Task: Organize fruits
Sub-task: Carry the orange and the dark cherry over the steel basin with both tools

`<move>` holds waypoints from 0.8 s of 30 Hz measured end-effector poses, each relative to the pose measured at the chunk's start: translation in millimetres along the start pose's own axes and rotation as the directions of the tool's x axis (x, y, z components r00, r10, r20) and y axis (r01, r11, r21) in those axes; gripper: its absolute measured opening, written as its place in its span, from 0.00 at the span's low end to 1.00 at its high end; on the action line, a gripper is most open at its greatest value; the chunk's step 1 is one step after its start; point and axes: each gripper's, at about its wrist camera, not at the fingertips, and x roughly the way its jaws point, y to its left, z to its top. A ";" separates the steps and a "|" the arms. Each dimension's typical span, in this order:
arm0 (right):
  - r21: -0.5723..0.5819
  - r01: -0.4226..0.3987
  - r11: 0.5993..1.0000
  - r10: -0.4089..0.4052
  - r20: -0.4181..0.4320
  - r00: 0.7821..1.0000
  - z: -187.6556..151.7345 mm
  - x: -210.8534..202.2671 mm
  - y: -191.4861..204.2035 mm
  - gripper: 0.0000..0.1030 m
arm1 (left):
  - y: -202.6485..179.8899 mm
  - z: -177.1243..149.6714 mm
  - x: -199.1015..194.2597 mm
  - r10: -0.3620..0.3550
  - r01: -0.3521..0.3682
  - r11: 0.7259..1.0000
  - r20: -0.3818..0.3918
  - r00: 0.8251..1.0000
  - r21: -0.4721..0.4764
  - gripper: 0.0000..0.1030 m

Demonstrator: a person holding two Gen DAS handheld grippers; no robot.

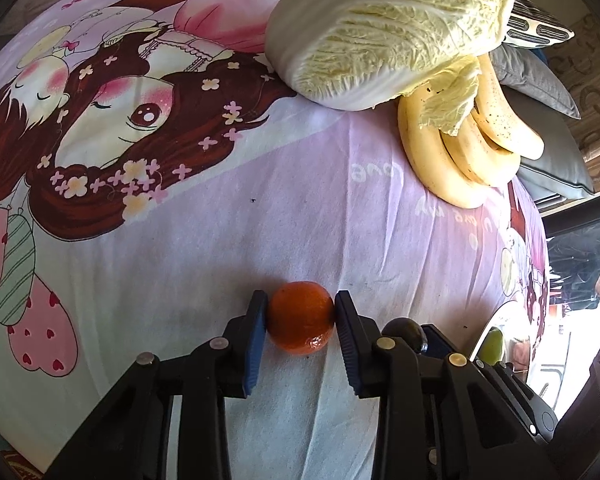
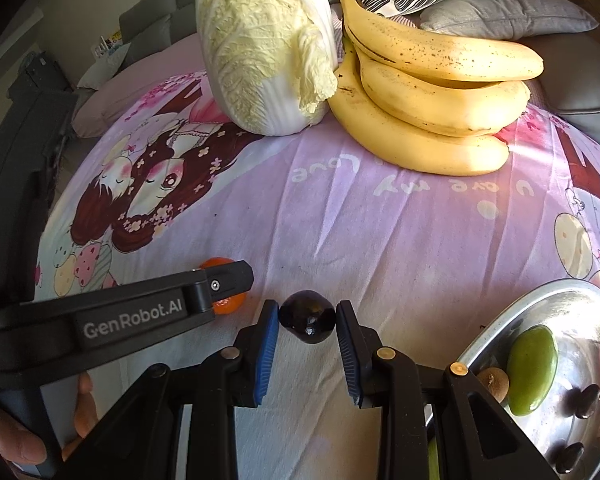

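Left gripper point(image 1: 300, 316): jaws clamped on the orange point(image 1: 300, 317), blue pads pressing its two sides at the widest part, near the bottom of the pink bedsheet point(image 1: 300, 200).
Right gripper point(image 2: 308, 318): jaws closed around a dark plum point(image 2: 308, 317); both pads look to touch its sides, and it sits just right of the orange.
Orange, handling: judged light, firm under a slightly yielding skin, round so it can roll; the hold across the middle looks sound, and a moderate squeeze should be enough.
Plum, handling: glossy and smooth, probably slippery and easily bruised; best held at its widest girth with gentle pressure.
Metal plate point(image 2: 500, 320): near right, already holding a green mango point(image 2: 532, 368), a small brown fruit point(image 2: 496, 384) at its near rim, and two dark fruits point(image 2: 588, 400).
Bananas point(image 2: 440, 92): far right on the sheet, a bunch of three; heavier and soft, likely best lifted near the stem end.
Cabbage point(image 2: 260, 40): far, just left of the bananas, touching them; not a fruit.
Soft ground: the bedding gives, so pressing down may sink a fruit.
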 end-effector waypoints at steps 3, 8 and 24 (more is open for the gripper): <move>0.005 -0.001 1.000 0.001 0.009 1.000 -1.5 -4.3 -0.3 0.31 | -0.5 1.2 -5.3 -0.014 0.014 1.000 0.013 1.000 -0.007 0.34; 0.021 -0.002 1.000 0.002 0.024 1.000 -3.4 -12.7 -2.7 0.31 | -2.1 1.1 -21.0 -0.041 0.041 0.999 0.060 0.997 0.000 0.34; 0.101 0.013 0.995 -0.021 0.087 0.996 -17.3 -55.3 -20.6 0.31 | -20.5 -6.7 -54.8 -0.053 0.040 0.996 0.166 0.985 0.078 0.34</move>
